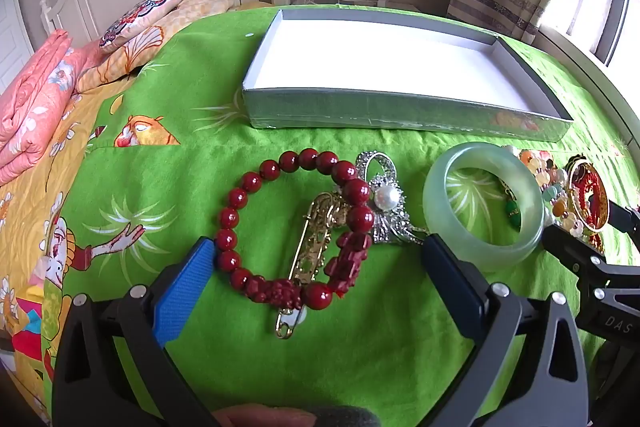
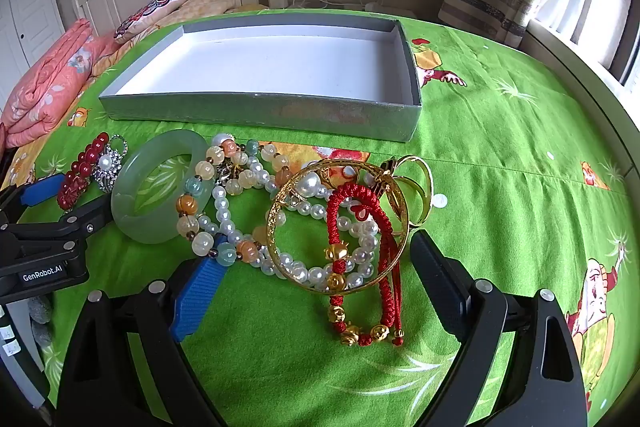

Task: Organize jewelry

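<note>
Two grippers sit low over a bright green cartoon bedsheet (image 1: 360,339), and both have their jaws wide apart with nothing held.

At the bottom of the left wrist view, the left gripper (image 1: 316,259) stands around a dark red bead bracelet (image 1: 256,183). Its blue pad is just beside the beads on the left. Inside the red ring lies a long gold safety-pin brooch (image 1: 310,255). A sparkly silver brooch with a white pearl (image 1: 386,197) peeks out on the ring's right side. Further right, in the middle right of the frame, lies a thick pale green jade bangle (image 1: 436,187), with small green beads seen through its hole.

At the bottom of the right wrist view, the right gripper (image 2: 316,259) stands around a heap of jewelry. Nearest is a red woven cord bracelet with gold beads (image 2: 384,311). It runs through a thin gold bangle (image 2: 280,211). White pearl strands (image 2: 224,211) and a string of pale yellow and orange glass beads (image 2: 200,243) tangle to the left, some beads resting on the jade bangle. Gold rings (image 2: 420,183) lie just behind the heap.

Far back, in the upper middle of both views, sits a shallow grey cardboard box with a white inside (image 2: 260,107). Only its white floor shows inside; all the jewelry lies on the sheet in front of it.
</note>
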A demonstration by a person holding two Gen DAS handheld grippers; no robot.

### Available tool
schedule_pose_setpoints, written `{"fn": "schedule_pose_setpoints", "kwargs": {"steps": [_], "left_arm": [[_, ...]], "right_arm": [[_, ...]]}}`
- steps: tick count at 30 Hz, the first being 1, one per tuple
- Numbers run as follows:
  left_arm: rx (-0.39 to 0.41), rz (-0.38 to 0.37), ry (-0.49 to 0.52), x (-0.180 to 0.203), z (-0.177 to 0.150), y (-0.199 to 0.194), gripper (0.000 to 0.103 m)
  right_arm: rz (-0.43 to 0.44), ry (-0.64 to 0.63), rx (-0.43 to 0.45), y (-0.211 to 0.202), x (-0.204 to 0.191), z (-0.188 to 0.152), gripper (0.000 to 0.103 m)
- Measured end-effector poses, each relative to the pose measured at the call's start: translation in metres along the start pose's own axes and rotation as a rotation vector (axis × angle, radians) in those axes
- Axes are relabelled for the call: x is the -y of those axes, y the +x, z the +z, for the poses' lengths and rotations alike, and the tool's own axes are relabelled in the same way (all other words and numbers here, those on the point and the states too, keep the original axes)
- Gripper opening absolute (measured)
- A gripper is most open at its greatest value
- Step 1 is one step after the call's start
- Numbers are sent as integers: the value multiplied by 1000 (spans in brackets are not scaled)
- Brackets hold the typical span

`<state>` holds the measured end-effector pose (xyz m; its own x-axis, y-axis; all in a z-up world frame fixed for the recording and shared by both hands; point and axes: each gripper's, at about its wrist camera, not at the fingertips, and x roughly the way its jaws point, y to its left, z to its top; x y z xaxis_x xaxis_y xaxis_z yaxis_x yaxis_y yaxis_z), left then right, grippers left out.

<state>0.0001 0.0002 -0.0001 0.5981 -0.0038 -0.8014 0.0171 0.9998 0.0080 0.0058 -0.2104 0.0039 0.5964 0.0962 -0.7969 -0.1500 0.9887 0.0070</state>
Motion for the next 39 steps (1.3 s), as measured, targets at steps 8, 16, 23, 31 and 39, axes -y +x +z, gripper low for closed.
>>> {"fn": "schedule_pose_setpoints", "kwargs": {"steps": [8, 16, 23, 31, 39], "left_arm": [[-1, 2, 1, 0, 0, 0, 101], [-1, 2, 1, 0, 0, 0, 101], [-1, 2, 1, 0, 0, 0, 101], [-1, 2, 1, 0, 0, 0, 101], [-1, 2, 1, 0, 0, 0, 101]], "right_arm": [[3, 2, -1, 0, 0, 0, 87], [2, 2, -1, 0, 0, 0, 87], [2, 2, -1, 0, 0, 0, 87], [3, 2, -1, 0, 0, 0, 87], [3, 2, -2, 0, 0, 0, 87]]}}
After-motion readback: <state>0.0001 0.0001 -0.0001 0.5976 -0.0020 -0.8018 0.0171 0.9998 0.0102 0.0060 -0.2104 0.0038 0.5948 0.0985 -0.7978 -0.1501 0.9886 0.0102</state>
